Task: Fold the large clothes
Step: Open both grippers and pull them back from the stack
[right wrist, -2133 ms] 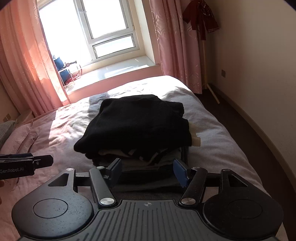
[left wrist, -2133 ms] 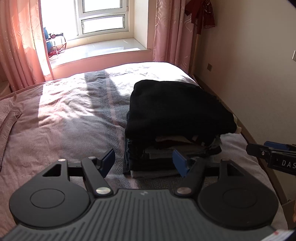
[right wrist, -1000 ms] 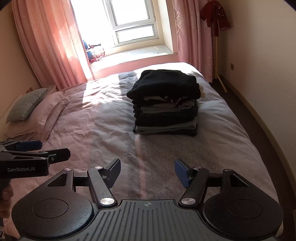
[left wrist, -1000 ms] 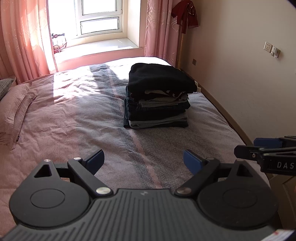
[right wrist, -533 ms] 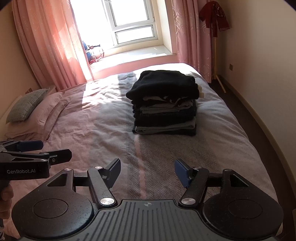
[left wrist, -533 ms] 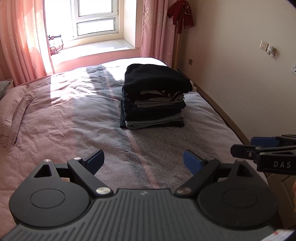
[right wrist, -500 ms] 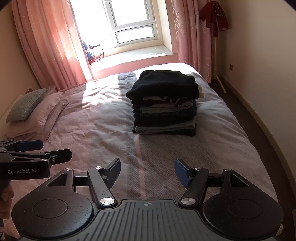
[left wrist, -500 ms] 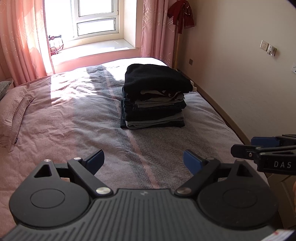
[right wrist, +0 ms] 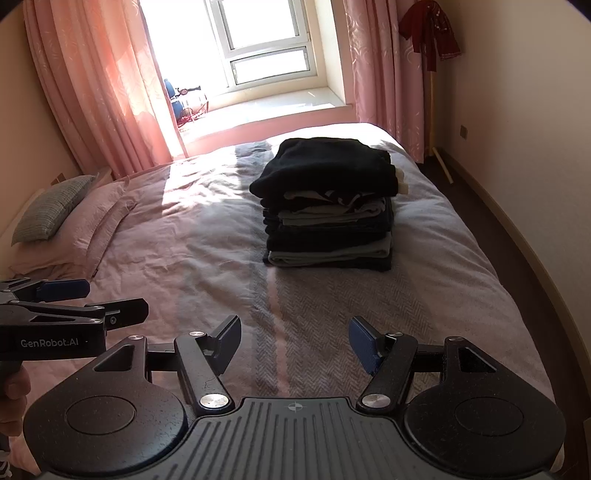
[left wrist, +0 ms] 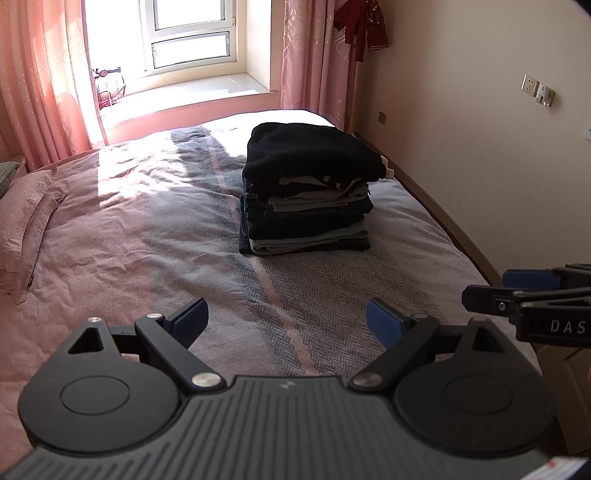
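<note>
A neat stack of folded clothes (left wrist: pixel 306 206) (right wrist: pixel 328 221) sits on the bed's right half, a black garment (left wrist: pixel 310 151) on top and denim and grey pieces below. My left gripper (left wrist: pixel 286 323) stands open above the near part of the bed, well short of the stack, with nothing between its blue pads. My right gripper (right wrist: pixel 293 341) is also open and empty, at about the same distance from the stack. Each gripper shows in the other's view: the right one (left wrist: pixel 532 291) at the right edge, the left one (right wrist: pixel 74 306) at the left edge.
The bed (left wrist: pixel 129 229) has a pink and grey striped cover, with pillows (right wrist: pixel 59 214) at the left. A window (right wrist: pixel 266 48) with pink curtains lies beyond. A wall runs along the right, with a coat stand bearing a red garment (right wrist: pixel 430 33).
Both grippers have pulled back from the stack since two seconds ago, and the left jaws stand wider. Over the last half second almost nothing moves.
</note>
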`<state>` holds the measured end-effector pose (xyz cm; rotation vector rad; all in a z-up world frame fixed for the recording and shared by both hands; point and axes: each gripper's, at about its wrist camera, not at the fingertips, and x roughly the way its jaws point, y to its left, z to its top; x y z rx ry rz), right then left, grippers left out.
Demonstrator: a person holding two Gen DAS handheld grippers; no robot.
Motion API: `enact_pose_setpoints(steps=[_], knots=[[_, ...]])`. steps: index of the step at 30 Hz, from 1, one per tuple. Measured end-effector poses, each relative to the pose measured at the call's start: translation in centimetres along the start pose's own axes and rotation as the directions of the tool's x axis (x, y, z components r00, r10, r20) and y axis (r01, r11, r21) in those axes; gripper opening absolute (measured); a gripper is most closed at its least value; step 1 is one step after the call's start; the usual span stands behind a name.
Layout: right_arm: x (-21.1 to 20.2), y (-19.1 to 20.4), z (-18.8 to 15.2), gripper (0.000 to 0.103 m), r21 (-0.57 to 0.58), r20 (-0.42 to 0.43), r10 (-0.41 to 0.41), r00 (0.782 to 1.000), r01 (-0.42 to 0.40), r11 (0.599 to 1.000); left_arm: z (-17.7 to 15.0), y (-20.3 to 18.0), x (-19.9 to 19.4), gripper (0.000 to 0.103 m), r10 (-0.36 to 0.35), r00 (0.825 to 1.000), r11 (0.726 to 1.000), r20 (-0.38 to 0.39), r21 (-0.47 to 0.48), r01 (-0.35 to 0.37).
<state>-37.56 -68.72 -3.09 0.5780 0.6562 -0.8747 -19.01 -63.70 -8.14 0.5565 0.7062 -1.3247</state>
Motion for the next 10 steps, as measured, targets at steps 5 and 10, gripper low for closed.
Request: enact_pose_setpoints(steps=[5, 10], knots=[[0.4, -0.5, 0.3, 0.062, 0.003, -0.004, 0.000, 1.000, 0.000, 1.000, 0.5, -0.3, 0.7, 0.090, -0.005, 1.000, 1.000, -0.002, 0.007, 0.005], [1.1, -0.9, 0.8, 0.062, 0.008, -0.013, -0.001, 1.000, 0.001, 1.000, 1.0, -0.6, 1.6, 0.090, -0.003, 1.000, 1.000, -0.006, 0.014, 0.003]])
